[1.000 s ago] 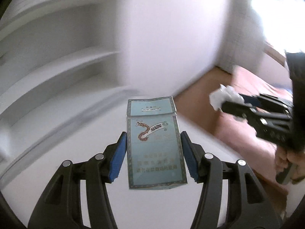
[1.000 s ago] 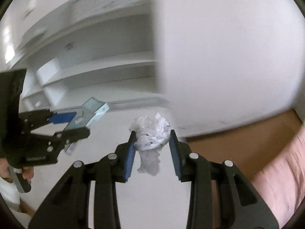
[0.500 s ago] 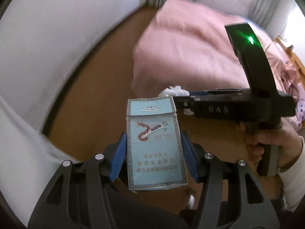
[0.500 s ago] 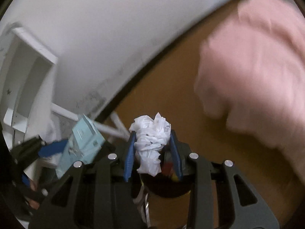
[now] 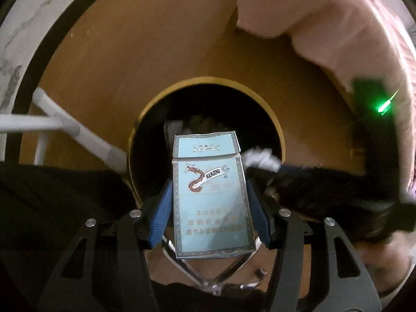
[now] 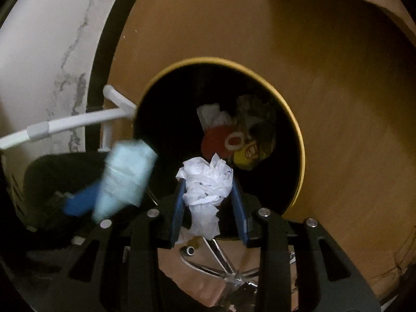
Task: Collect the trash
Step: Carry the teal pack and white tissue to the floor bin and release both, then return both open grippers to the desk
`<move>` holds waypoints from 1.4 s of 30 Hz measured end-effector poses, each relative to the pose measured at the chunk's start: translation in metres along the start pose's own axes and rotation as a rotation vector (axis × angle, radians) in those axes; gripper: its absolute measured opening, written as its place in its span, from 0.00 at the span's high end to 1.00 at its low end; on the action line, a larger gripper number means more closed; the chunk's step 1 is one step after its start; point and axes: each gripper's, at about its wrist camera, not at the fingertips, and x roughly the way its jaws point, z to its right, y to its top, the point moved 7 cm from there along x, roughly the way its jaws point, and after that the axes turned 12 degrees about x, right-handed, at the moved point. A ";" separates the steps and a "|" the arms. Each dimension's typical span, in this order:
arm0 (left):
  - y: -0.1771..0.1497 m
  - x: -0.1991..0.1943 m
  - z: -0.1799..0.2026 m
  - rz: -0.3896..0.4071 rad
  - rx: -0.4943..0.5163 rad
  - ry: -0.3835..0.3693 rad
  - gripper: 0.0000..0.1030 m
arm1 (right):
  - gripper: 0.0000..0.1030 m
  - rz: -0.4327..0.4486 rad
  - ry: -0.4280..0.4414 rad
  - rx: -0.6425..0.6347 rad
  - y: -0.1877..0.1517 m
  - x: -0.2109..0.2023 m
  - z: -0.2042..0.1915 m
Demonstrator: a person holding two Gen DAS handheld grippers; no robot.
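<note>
Wood floor [image 6: 325,65] fills most of both views, tan and bare, with a pink bedspread [image 5: 338,13] bunched along the top right. Sitting on it is a round black trash bin with a gold rim [image 6: 299,130], already holding a red and yellow snack wrapper [image 6: 228,143]. White pipe frame [image 6: 78,122] runs just beside the bin's left edge. Left gripper [image 5: 209,208] has its 2 blue pads clamped on a light blue Nanjing cigarette pack [image 5: 212,202], hanging right over the bin mouth. Right gripper [image 6: 209,202] is squeezing a crumpled white tissue [image 6: 205,184], also over the opening.
</note>
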 end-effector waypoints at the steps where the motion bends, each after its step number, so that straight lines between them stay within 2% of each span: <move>1: 0.000 0.002 0.003 -0.004 0.005 0.003 0.47 | 0.66 0.004 0.002 0.005 0.000 0.000 0.001; 4: 0.001 0.012 -0.011 -0.047 0.001 0.001 0.47 | 0.66 0.027 -0.013 0.002 0.003 -0.006 -0.004; 7: 0.002 0.007 -0.006 -0.024 0.009 0.001 0.47 | 0.66 0.040 -0.006 0.010 0.007 -0.011 0.001; 10: 0.002 0.007 -0.009 -0.034 0.016 0.001 0.47 | 0.66 0.045 -0.002 0.019 0.011 -0.013 0.003; 15: 0.014 0.007 -0.012 -0.020 0.020 -0.016 0.46 | 0.64 0.042 -0.001 0.037 0.014 -0.014 0.005; 16: 0.015 0.007 -0.012 -0.027 0.029 -0.017 0.41 | 0.61 0.036 0.005 0.047 0.015 -0.015 0.006; 17: 0.016 0.008 -0.011 -0.034 0.038 -0.014 0.22 | 0.44 0.036 0.004 0.061 0.017 -0.016 0.007; 18: 0.015 0.006 -0.008 -0.031 0.048 -0.010 0.13 | 0.31 0.045 -0.007 0.075 0.020 -0.020 0.009; 19: 0.017 0.001 -0.005 -0.006 0.065 -0.006 0.10 | 0.17 0.060 -0.015 0.083 0.024 -0.026 0.012; 21: 0.021 -0.007 0.001 0.031 0.084 -0.022 0.10 | 0.16 0.087 -0.022 0.087 0.028 -0.040 0.014; 23: 0.021 -0.018 0.008 0.063 0.095 -0.003 0.10 | 0.16 0.119 -0.049 0.104 0.033 -0.063 0.019; 24: 0.020 -0.031 0.016 0.107 0.110 0.007 0.10 | 0.16 0.155 -0.063 0.112 0.035 -0.081 0.021; 26: 0.019 -0.063 0.038 0.206 0.170 0.006 0.10 | 0.16 0.309 -0.109 0.093 0.037 -0.134 0.018; 28: 0.015 -0.115 0.069 0.335 0.267 0.002 0.10 | 0.16 0.548 -0.207 0.025 0.030 -0.206 0.003; 30: 0.003 -0.198 0.101 0.544 0.375 0.011 0.10 | 0.07 0.772 -0.329 -0.005 0.013 -0.276 -0.019; 31: -0.006 -0.239 0.107 0.654 0.394 0.034 0.10 | 0.07 0.890 -0.355 -0.018 -0.001 -0.311 -0.037; 32: -0.014 -0.269 0.107 0.734 0.393 0.057 0.10 | 0.07 0.997 -0.348 -0.035 -0.017 -0.340 -0.056; 33: -0.028 -0.314 0.100 0.846 0.375 0.100 0.10 | 0.07 1.120 -0.305 -0.063 -0.038 -0.368 -0.081; 34: -0.040 -0.347 0.088 0.923 0.343 0.153 0.09 | 0.07 1.227 -0.235 -0.110 -0.061 -0.391 -0.110; 35: -0.050 -0.373 0.073 0.980 0.302 0.206 0.08 | 0.07 1.290 -0.171 -0.163 -0.082 -0.405 -0.137; 36: -0.065 -0.404 0.047 1.047 0.230 0.289 0.08 | 0.07 1.314 -0.116 -0.244 -0.102 -0.412 -0.170; 38: -0.094 -0.443 -0.002 1.120 0.093 0.427 0.07 | 0.07 1.295 -0.027 -0.436 -0.135 -0.406 -0.239; 39: -0.109 -0.458 -0.026 1.139 0.021 0.492 0.07 | 0.07 1.290 0.018 -0.517 -0.152 -0.397 -0.272; 40: -0.137 -0.475 -0.067 1.145 -0.094 0.589 0.07 | 0.07 1.276 0.057 -0.589 -0.168 -0.385 -0.304; 42: -0.172 -0.487 -0.112 1.128 -0.230 0.694 0.06 | 0.07 1.205 0.121 -0.723 -0.197 -0.353 -0.362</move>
